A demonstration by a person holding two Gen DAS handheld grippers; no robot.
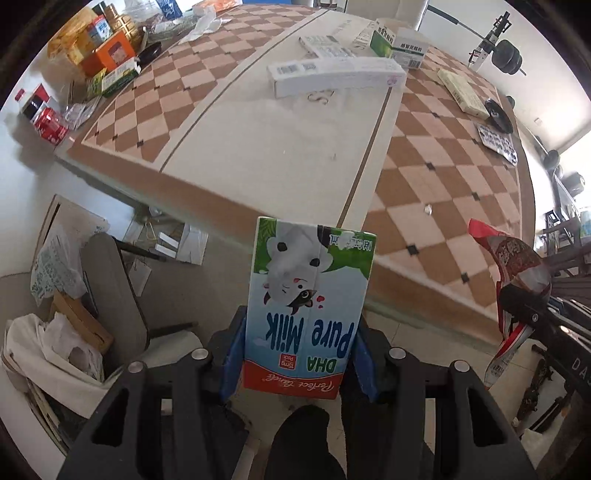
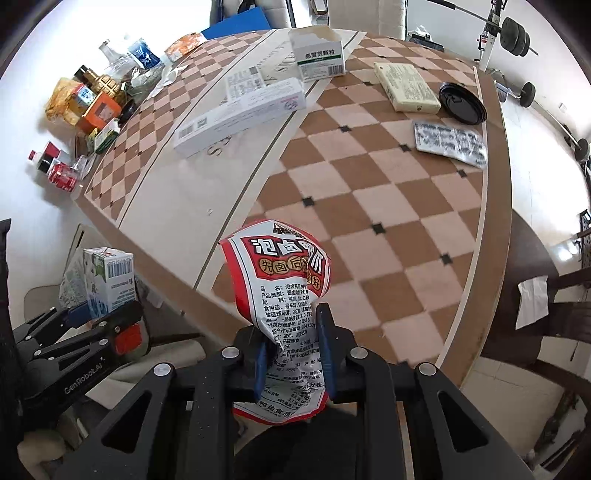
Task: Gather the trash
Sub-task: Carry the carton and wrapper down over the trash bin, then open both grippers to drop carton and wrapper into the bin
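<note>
My left gripper point(image 1: 301, 354) is shut on a blue and white Pure Milk carton point(image 1: 306, 306), held upside down past the table's near edge. The carton also shows in the right wrist view point(image 2: 109, 280). My right gripper point(image 2: 293, 354) is shut on a crumpled red and white snack wrapper point(image 2: 284, 291), held over the table's near edge. The wrapper also shows in the left wrist view point(image 1: 513, 291). On the checkered table point(image 2: 369, 206) lie a long white box point(image 2: 240, 114), a green and white medicine box point(image 2: 319, 59), a cream pack point(image 2: 404, 86), a black lid point(image 2: 461, 101) and a blister sheet point(image 2: 448, 142).
A bin with a white bag liner point(image 1: 55, 354) stands on the floor at lower left, beside a grey chair point(image 1: 110, 288). Boxes, bottles and a red can point(image 1: 50, 125) crowd the table's far left corner. Weights and a barbell point(image 2: 517, 33) stand behind.
</note>
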